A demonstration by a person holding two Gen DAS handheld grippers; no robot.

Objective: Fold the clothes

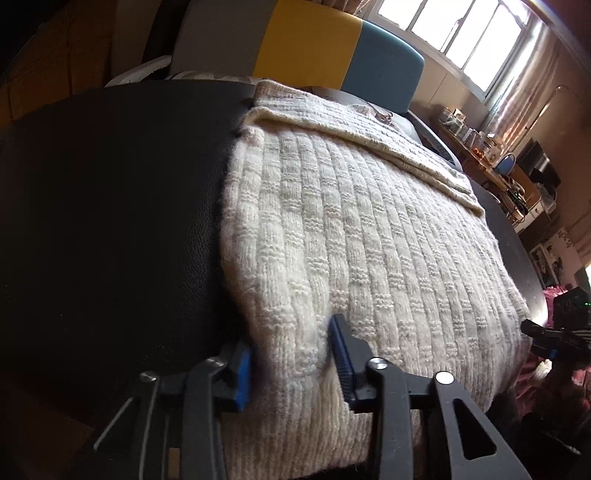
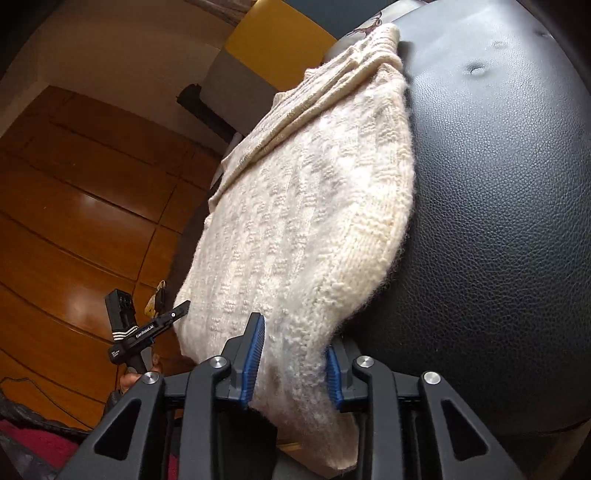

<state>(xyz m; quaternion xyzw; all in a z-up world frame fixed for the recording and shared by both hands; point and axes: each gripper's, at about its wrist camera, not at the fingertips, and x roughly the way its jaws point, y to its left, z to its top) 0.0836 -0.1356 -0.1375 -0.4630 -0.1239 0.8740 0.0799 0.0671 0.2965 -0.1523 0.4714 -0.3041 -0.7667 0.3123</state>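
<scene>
Sweater (image 1: 369,229) flat on black cushion (image 1: 110,206), near hem between the part-open pads of each hand-held gripper (image 1: 291,362) (image 2: 291,362).

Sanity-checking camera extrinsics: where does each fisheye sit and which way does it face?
Left wrist: on the left gripper, facing along the cream knit sweater toward the windows; own blue-padded fingers straddle the near hem, right gripper at far right.
Right wrist: on the right gripper, facing the same sweater on the black leather seat, wood floor left; left gripper and a hand show.
Shared: sweater, seat, each other's gripper.
</scene>
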